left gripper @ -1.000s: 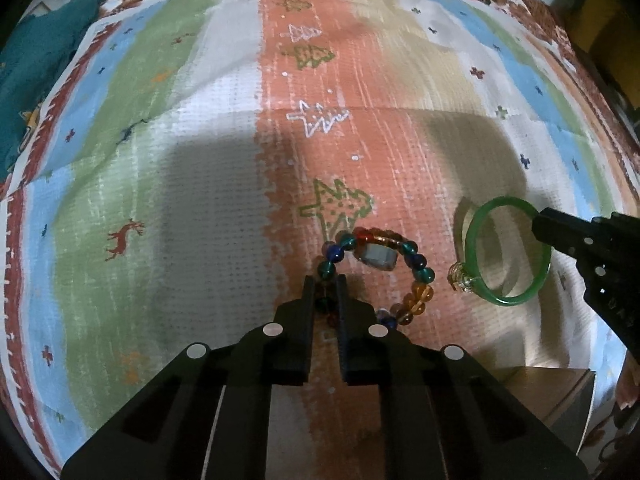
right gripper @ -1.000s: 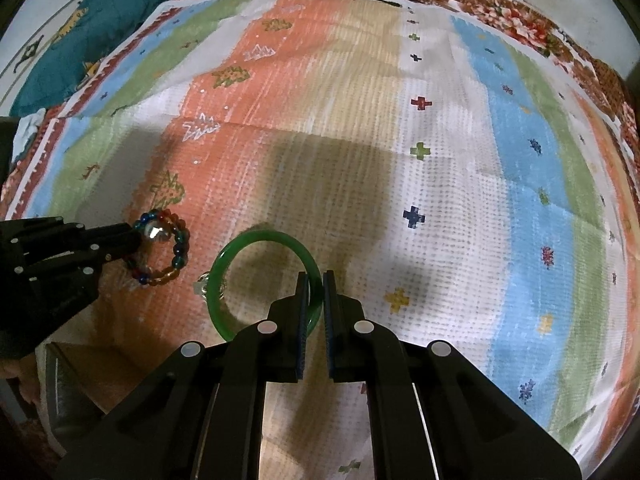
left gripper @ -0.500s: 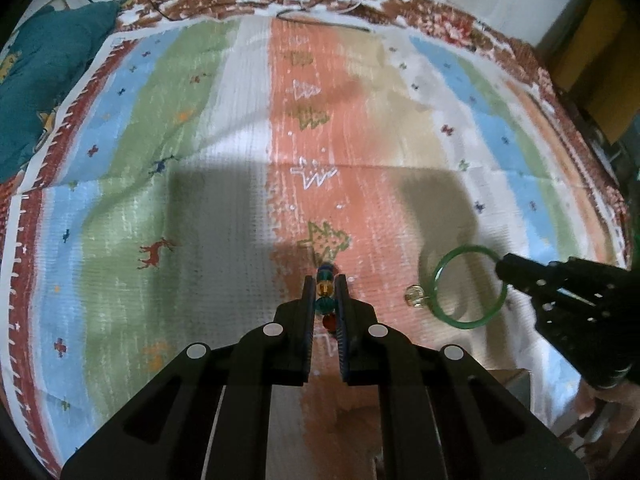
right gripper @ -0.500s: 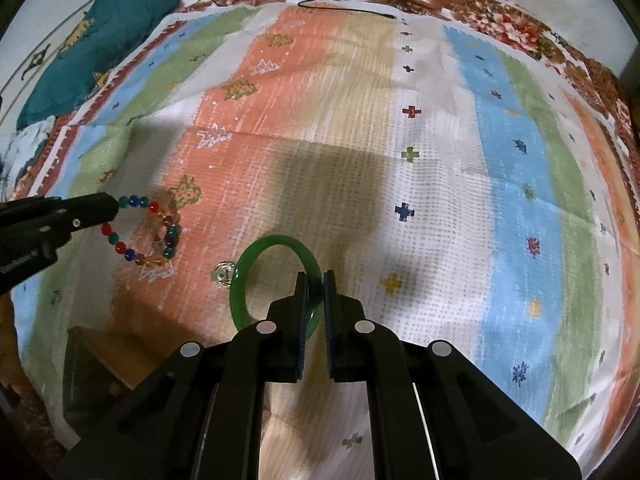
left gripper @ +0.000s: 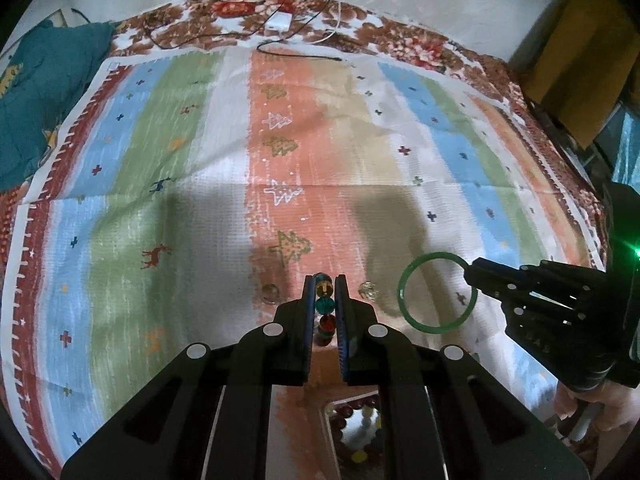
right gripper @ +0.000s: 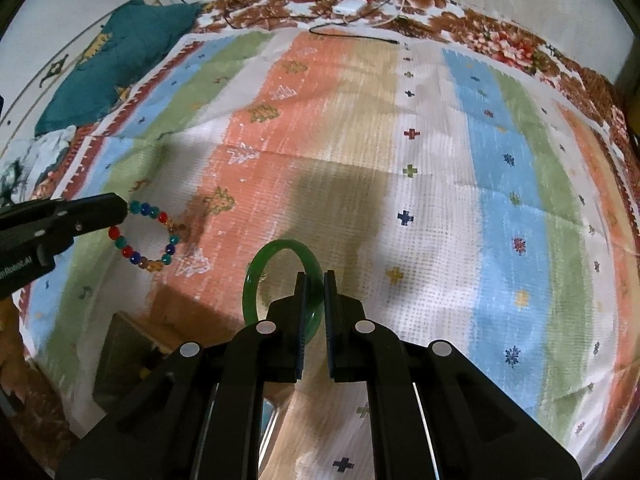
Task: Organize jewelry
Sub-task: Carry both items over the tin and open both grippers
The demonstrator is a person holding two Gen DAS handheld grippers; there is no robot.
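My left gripper is shut on a bracelet of coloured beads, held edge-on above the striped cloth. The beaded bracelet hangs as a loop from that gripper in the right wrist view. My right gripper is shut on a green bangle, lifted off the cloth. The bangle and right gripper show at the right of the left wrist view. Two small clear rings, one left and one right of my left fingers, lie on the cloth.
A wooden box with a mirrored inside sits below the grippers; it shows at lower left in the right wrist view. A teal cushion lies far left. A white charger and cables lie at the far edge.
Both grippers have risen away from the cloth, each carrying its bracelet. The small rings stay on the cloth, and the box has come into view below.
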